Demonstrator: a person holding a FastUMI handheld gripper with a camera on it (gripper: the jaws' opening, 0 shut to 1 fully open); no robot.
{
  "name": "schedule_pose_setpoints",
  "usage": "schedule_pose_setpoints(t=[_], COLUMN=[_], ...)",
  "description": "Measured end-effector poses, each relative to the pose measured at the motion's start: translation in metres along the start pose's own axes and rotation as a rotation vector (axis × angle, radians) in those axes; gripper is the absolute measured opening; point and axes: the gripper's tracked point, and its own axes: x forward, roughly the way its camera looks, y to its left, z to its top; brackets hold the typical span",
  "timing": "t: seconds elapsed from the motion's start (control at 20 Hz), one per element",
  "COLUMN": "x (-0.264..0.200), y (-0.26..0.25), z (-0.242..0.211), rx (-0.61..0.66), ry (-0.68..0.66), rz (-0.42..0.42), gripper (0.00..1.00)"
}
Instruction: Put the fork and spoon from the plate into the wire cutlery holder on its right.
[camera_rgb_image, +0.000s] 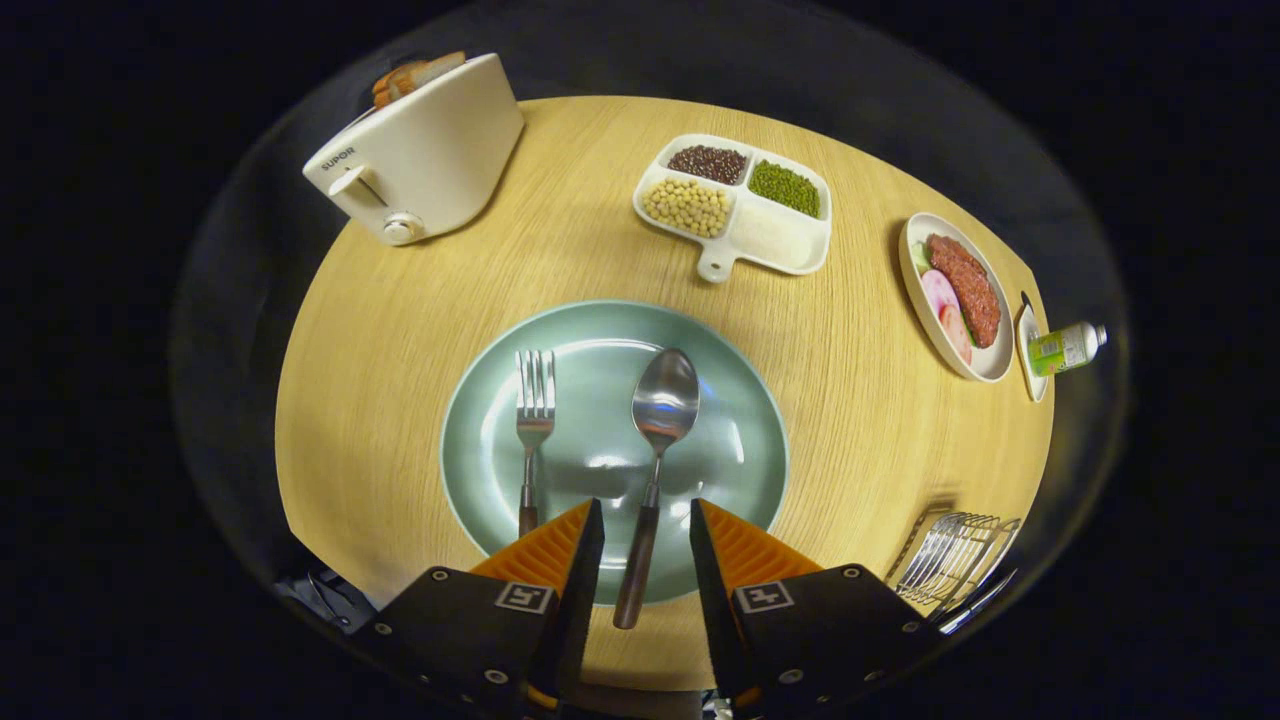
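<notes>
Cutlery first: I have the gripper (645, 515) hanging over the near rim of the round pale-green plate (745, 400), its fingers spread apart with nothing held. The metal spoon with the dark wooden handle (655, 440) lies between them, bowl pointing away from me and handle running back over the plate's rim toward me, so the handle sits squarely in the gap. I read that as a line-up for taking the spoon by its handle, the part that sticks out and gives the fingers something to close across.

The matching metal fork with a dark handle (533, 420) lies parallel to the spoon, just to its left; its handle end disappears behind my left finger.

My target, the silver wire cutlery holder (950, 560), stands on the light wooden round table (400, 330) to the right of the plate, near the table's edge, close beside my right finger. Neither piece is in it yet, so I judge the task barely begun. I cannot tell how high I am above the handle.
</notes>
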Motion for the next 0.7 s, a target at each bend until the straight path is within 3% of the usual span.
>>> schedule_pose_setpoints(t=[0.4, 0.7], x=[0.03, 0.03], y=[-0.001, 0.001], z=[-0.006, -0.006], rx=[0.102, 0.16], ry=[0.049, 0.014], rz=[0.039, 0.101], gripper=[0.15, 0.05])
